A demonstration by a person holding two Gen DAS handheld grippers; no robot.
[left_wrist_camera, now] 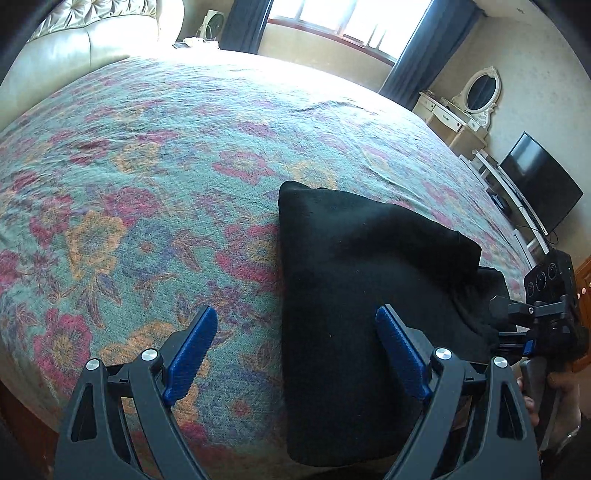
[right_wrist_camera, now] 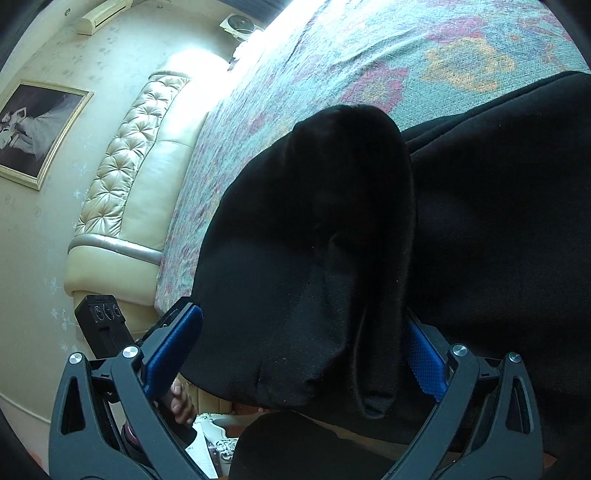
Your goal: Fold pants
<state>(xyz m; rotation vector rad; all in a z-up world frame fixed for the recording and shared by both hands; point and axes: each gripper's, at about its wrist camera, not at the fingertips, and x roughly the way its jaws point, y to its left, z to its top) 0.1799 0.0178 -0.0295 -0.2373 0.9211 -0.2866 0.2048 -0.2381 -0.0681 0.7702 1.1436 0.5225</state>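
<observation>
Black pants point(left_wrist_camera: 362, 295) lie folded into a thick block on the floral bedspread point(left_wrist_camera: 166, 177), near the bed's front edge. My left gripper point(left_wrist_camera: 295, 354) is open and empty, hovering over the pants' left edge, its right finger above the cloth. In the right wrist view the pants point(right_wrist_camera: 332, 240) fill the frame, with a folded flap bulging between the fingers. My right gripper point(right_wrist_camera: 303, 350) is open, its blue pads either side of that flap without clamping it. The right gripper also shows in the left wrist view point(left_wrist_camera: 546, 310), at the pants' right end.
A cream tufted headboard point(right_wrist_camera: 122, 177) runs along the bed's far side. A dressing table with an oval mirror point(left_wrist_camera: 480, 88), a TV point(left_wrist_camera: 535, 184) and a curtained window point(left_wrist_camera: 351, 22) stand beyond the bed. A framed picture point(right_wrist_camera: 33, 129) hangs on the wall.
</observation>
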